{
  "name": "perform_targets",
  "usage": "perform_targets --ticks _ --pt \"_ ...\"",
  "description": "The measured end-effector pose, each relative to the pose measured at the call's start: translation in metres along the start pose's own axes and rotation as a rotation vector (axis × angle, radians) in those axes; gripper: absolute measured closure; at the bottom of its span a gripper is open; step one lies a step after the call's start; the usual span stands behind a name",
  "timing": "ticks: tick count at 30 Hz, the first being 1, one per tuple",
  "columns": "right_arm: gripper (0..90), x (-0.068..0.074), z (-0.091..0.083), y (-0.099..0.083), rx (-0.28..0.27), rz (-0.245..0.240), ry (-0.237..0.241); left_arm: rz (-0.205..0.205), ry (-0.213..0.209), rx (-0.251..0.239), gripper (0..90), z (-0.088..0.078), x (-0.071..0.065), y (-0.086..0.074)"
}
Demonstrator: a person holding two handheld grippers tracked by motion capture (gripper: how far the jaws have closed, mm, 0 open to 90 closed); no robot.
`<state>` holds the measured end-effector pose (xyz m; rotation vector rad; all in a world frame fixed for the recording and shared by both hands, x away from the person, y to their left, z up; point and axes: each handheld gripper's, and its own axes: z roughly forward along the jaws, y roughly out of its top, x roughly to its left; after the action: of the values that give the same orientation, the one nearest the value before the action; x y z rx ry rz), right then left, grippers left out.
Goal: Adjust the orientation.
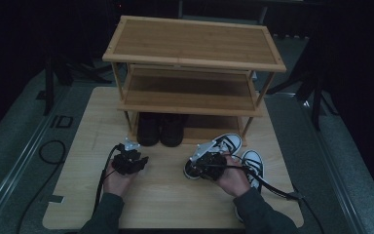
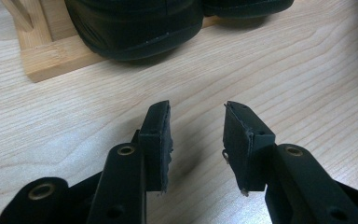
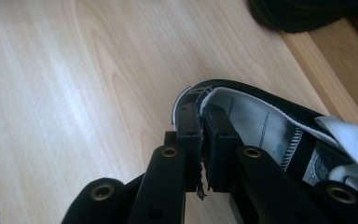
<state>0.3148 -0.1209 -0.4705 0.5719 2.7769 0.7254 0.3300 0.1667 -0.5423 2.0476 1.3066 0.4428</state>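
My right tongs (image 3: 199, 122) are pinching the heel collar of the black-and-white sneaker (image 3: 261, 126), one pad inside, one outside; shoe sits on the bench (image 1: 165, 195) just in front of the bamboo shoe rack (image 1: 195, 63), its mate (image 1: 253, 163) beside it. My left tongs (image 2: 196, 140) spread, nothing between them, pointing at the black shoes (image 2: 135, 28) on the bottom shelf.

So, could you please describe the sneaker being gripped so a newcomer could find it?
Start at the wooden rack. On the table in front of its right leg lie two black-and-white sneakers. It is the left sneaker, its heel collar pinched by the right tongs.
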Motion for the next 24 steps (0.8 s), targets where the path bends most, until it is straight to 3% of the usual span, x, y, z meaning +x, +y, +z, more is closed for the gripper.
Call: perform_targets --ticks 7,15,24 --pt "86.8 0.009 -0.012 -0.013 0.035 -0.073 0.001 -0.001 -0.001 0.001 61.3 0.0 0.0 0.0" --pt "86.5 0.004 -0.027 -0.043 0.008 -0.02 0.064 0.0 -0.001 0.001 61.4 0.0 0.0 0.0" --pt "85.5 0.0 -0.044 -0.067 0.03 -0.01 0.064 0.002 -0.001 0.004 61.3 0.001 -0.001 0.0"
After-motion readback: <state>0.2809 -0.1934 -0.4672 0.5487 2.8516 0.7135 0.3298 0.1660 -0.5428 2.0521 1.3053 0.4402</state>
